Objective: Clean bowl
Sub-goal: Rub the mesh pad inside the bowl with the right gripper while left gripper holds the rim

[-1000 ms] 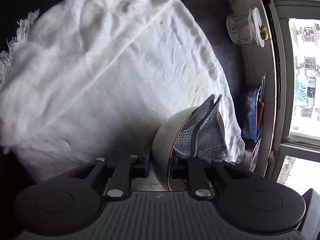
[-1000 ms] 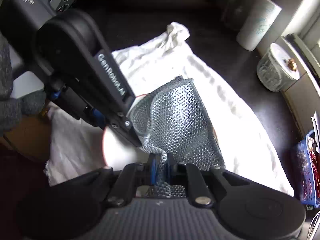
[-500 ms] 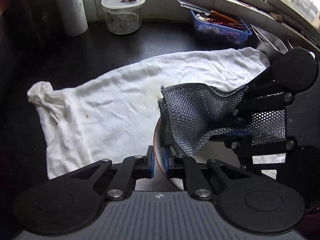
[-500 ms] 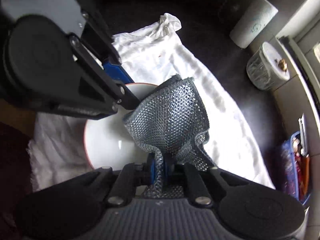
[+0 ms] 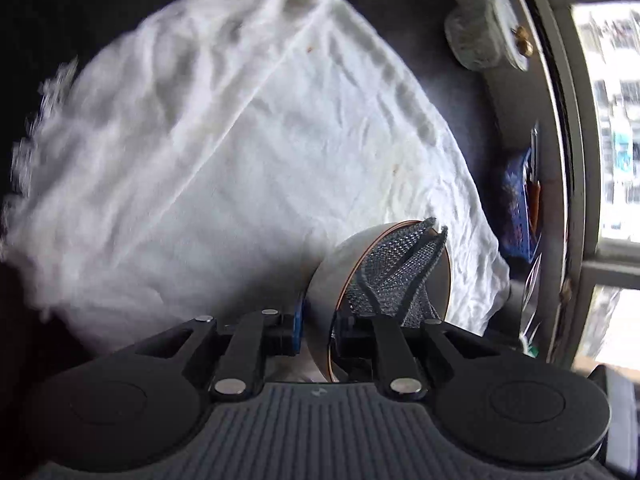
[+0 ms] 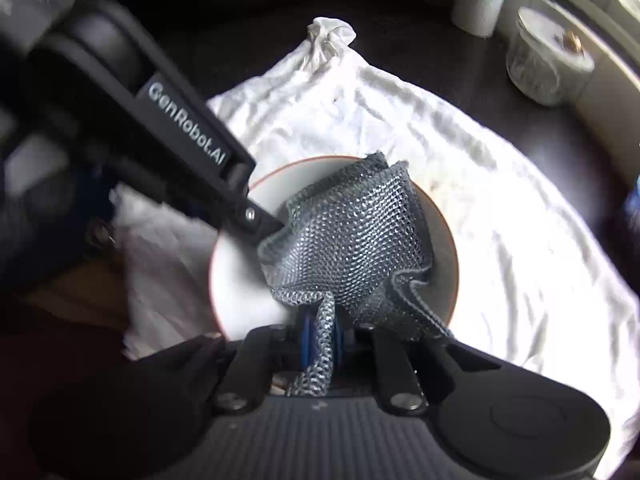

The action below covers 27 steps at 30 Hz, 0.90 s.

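Right gripper (image 6: 320, 332) fingers pinching the mesh scrubber (image 6: 352, 240), spread inside the bowl (image 6: 240, 272). Left gripper (image 5: 316, 328) fingers clamped on the bowl's wall, tipped up above the white cloth (image 5: 240, 140) on the counter (image 6: 440, 40). Could slip free if scrubbing pushes against that rim-only grip. Compared with 0.5 s ago, left view swung round; glass jar (image 5: 484, 36) now far right.

Looked along each gripper's fingers, close above the white cloth (image 5: 248, 152); left view tilted toward the window, right view downward; shared the bowl (image 6: 248, 272) and mesh scrubber (image 6: 352, 236).
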Available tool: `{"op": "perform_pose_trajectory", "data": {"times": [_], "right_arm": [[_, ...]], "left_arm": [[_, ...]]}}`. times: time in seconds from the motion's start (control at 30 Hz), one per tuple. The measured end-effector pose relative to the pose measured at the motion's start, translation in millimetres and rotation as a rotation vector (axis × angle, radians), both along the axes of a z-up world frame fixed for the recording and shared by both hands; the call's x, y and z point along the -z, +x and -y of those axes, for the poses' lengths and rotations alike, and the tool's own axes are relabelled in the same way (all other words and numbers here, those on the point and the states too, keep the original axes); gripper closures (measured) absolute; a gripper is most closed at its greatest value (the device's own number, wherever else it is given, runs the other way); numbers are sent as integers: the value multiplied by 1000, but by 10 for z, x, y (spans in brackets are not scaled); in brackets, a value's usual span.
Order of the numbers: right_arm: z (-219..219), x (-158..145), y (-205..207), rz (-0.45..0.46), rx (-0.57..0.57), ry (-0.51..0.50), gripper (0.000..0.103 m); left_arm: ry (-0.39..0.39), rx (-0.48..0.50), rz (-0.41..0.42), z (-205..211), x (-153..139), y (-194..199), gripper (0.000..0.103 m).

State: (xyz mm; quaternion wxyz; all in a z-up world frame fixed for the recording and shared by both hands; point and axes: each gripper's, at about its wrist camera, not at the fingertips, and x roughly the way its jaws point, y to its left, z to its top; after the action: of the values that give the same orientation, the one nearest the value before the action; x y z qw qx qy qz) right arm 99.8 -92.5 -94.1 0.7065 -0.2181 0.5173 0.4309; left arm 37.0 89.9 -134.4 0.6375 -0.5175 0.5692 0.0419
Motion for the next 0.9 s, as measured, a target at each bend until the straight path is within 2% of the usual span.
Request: {"op": "perform_pose_trajectory", "data": {"times": [0.07, 0.13, 0.2, 0.27, 0.43, 0.53, 0.6, 0.63, 0.7, 0.83, 0.9], "right_arm": [[27, -37, 25, -58, 34, 34, 84], [32, -40, 25, -82, 48, 45, 86], [27, -27, -20, -64, 25, 34, 89], [-1, -41, -105, 8, -33, -11, 90], [-11, -159, -199, 203, -107, -111, 92], [-30, -223, -212, 278, -162, -149, 95], [-79, -222, -248, 326, -213, -176, 95], [-119, -206, -270, 343, -237, -193, 95], [-154, -166, -283, 347, -258, -206, 95], [-79, -63, -139, 217, -158, -136, 95], [-53, -58, -82, 159, -95, -98, 95]], "left_arm": [[-15, -9, -10, 31, 25, -47, 88], [26, 34, 19, 74, -10, -32, 88], [178, 168, 88, 171, -160, 55, 87], [365, 348, 165, 346, -331, 161, 87], [709, 693, 347, 721, -577, 297, 87], [878, 889, 446, 921, -640, 309, 88], [874, 906, 445, 927, -636, 323, 93], [838, 884, 432, 885, -632, 334, 94], [713, 779, 383, 715, -597, 350, 94], [530, 577, 292, 515, -514, 289, 94], [393, 426, 209, 354, -433, 249, 94]]}}
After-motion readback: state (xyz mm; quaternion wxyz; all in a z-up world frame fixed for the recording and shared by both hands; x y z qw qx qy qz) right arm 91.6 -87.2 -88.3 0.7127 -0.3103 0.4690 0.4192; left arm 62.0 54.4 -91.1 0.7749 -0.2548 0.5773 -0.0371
